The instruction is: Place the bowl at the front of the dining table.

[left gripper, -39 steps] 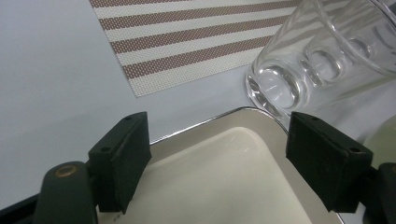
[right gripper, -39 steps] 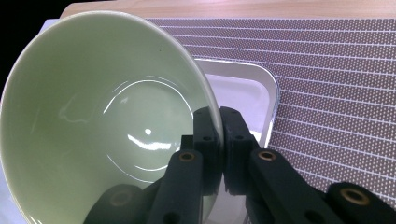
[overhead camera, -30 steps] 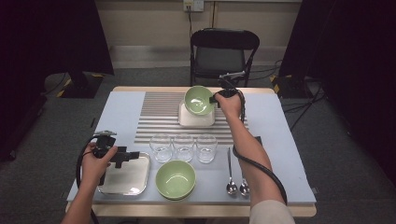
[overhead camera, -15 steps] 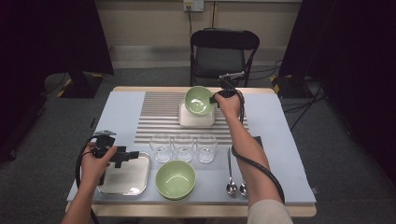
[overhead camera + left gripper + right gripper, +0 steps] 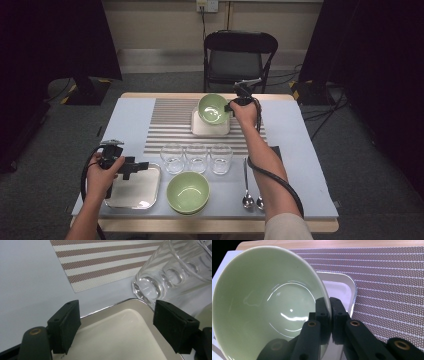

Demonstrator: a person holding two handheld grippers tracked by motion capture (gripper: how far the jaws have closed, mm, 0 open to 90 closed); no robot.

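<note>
The right gripper (image 5: 231, 106) pinches the rim of the green bowl (image 5: 213, 108) at 12 o'clock over the white tray (image 5: 210, 129), unmoved from a second ago, so placement is pending; the left gripper (image 5: 146, 165) stands spread.

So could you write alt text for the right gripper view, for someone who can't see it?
The right gripper is shut on the rim of a tilted pale green bowl, one black jaw inside and one outside. Behind the bowl are a shiny rectangular tray and a brown-and-white striped mat.
</note>
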